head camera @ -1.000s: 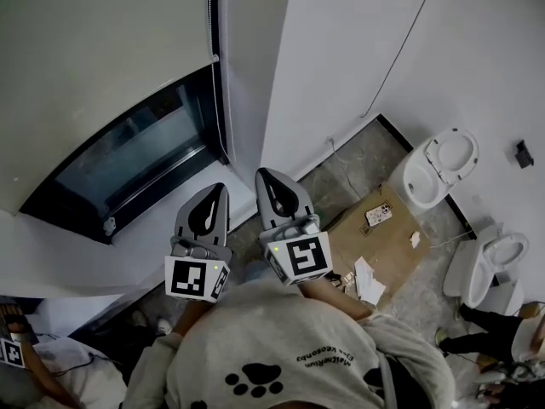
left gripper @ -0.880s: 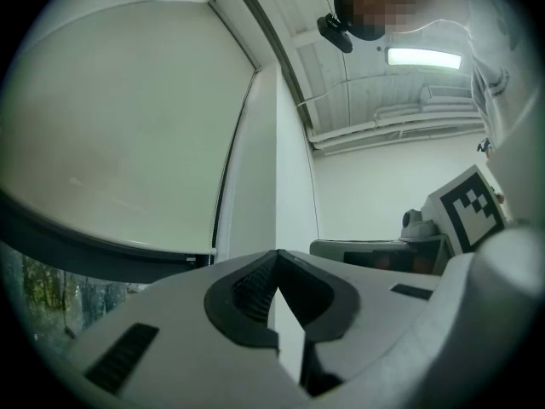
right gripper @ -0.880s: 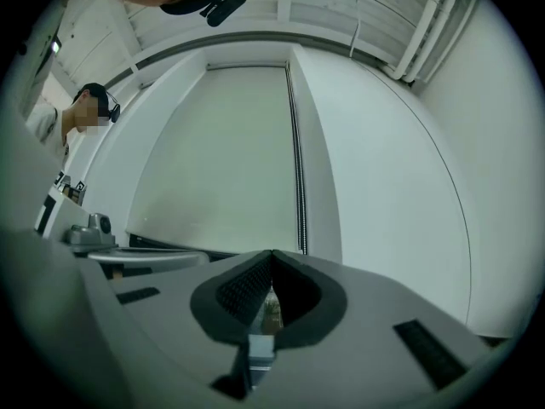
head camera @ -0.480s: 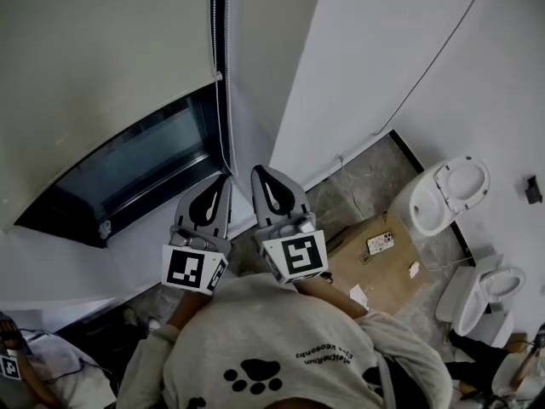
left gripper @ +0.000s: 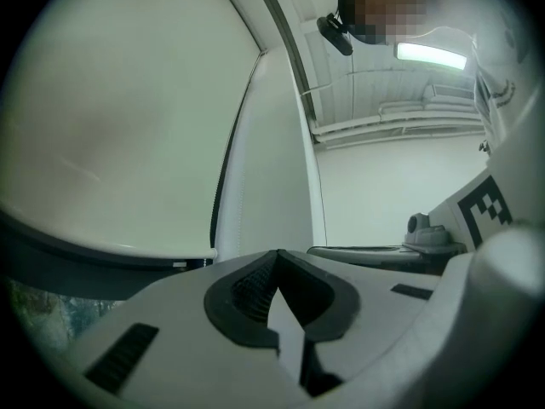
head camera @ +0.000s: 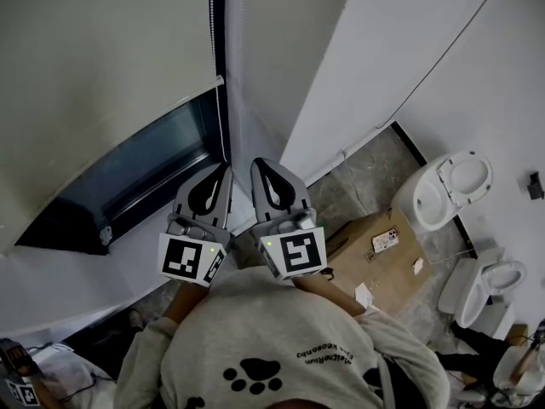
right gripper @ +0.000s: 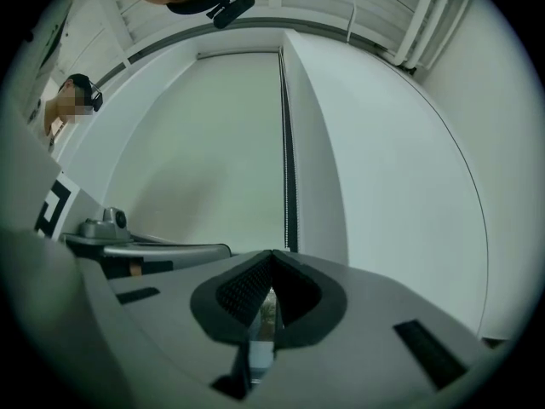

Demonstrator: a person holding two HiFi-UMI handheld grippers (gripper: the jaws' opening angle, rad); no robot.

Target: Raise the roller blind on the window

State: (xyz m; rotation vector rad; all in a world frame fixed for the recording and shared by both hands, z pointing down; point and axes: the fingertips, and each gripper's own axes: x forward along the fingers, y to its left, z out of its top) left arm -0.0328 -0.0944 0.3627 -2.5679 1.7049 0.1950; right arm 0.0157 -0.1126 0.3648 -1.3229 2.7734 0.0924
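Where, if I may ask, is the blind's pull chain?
The pull chain hangs at the roller blind's right edge in the head view, above the left hand-held gripper.

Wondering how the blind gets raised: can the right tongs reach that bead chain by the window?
Probably yes: nothing stands between the right tongs and the bead chain; they are shut.

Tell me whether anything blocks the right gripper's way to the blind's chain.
Nothing visible does. The chain hangs at the right edge of the blind, ahead of the shut, empty right gripper; only open air lies between.
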